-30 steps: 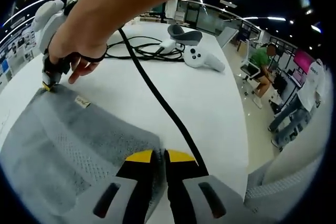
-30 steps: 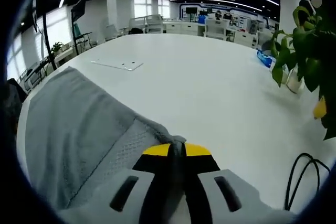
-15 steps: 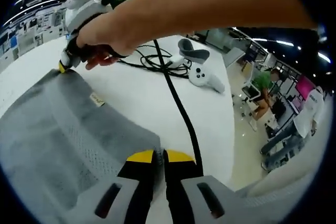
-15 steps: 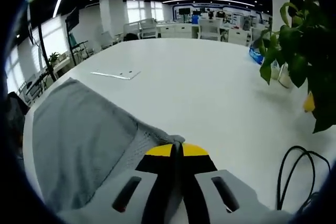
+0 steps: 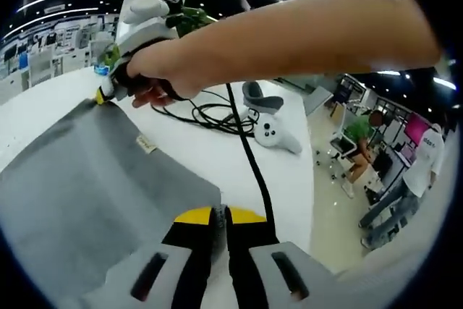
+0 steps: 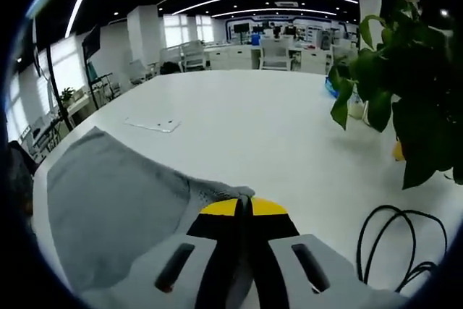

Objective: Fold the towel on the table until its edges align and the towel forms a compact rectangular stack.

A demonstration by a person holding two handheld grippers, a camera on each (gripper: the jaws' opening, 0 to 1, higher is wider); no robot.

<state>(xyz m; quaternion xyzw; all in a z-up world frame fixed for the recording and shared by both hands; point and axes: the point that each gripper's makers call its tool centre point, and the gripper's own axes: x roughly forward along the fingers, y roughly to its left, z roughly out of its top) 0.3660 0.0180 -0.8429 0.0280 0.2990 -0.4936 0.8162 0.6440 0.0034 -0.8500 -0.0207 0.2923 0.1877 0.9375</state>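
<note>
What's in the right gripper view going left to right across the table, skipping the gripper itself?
Grey towel → flat white sheet → potted plant → black cable loop.

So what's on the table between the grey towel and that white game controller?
A black cable crosses the white table between the towel and the controller, as the left gripper view shows.
</note>
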